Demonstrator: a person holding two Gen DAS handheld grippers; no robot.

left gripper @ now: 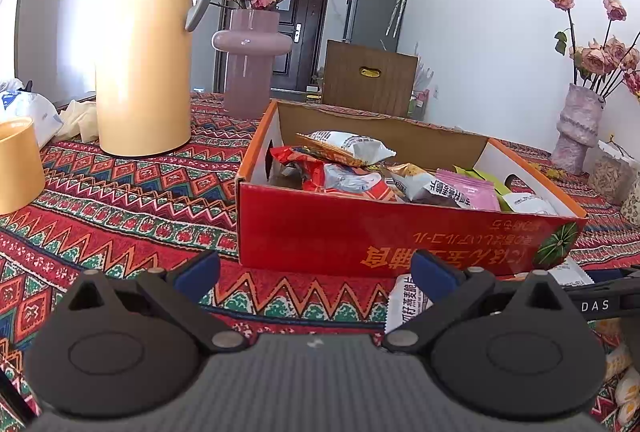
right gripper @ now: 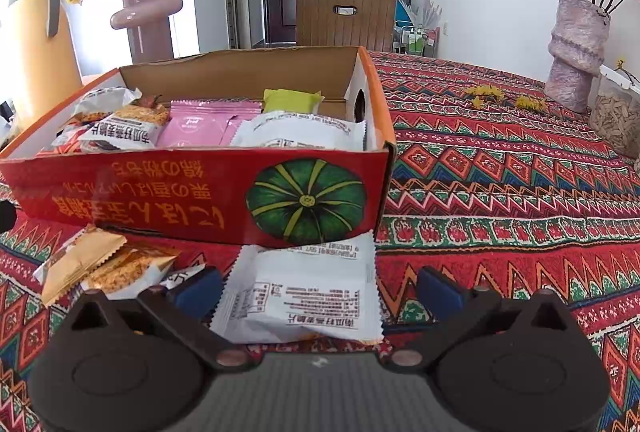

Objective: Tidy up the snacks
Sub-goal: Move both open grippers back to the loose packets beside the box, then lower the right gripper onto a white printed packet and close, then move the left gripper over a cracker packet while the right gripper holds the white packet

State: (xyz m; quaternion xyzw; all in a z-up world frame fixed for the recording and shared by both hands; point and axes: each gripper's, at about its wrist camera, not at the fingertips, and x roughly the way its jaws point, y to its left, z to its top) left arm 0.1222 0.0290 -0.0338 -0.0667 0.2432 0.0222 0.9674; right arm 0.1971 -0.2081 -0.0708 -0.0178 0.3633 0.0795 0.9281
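Risk entry: right gripper (right gripper: 320, 286), jaws wide, straddles 1 white foil snack packet (right gripper: 308, 292) at lower centre, tucked against red cardboard box (right gripper: 192, 187); slippery wrapper may skid. Left gripper (left gripper: 316, 272) wide, empty.

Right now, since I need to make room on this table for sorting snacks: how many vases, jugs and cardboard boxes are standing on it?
Vases: 2, the smooth pink vase and the textured mauve vase
Jugs: 1, the yellow jug
Cardboard boxes: 1, the red snack box
Total: 4
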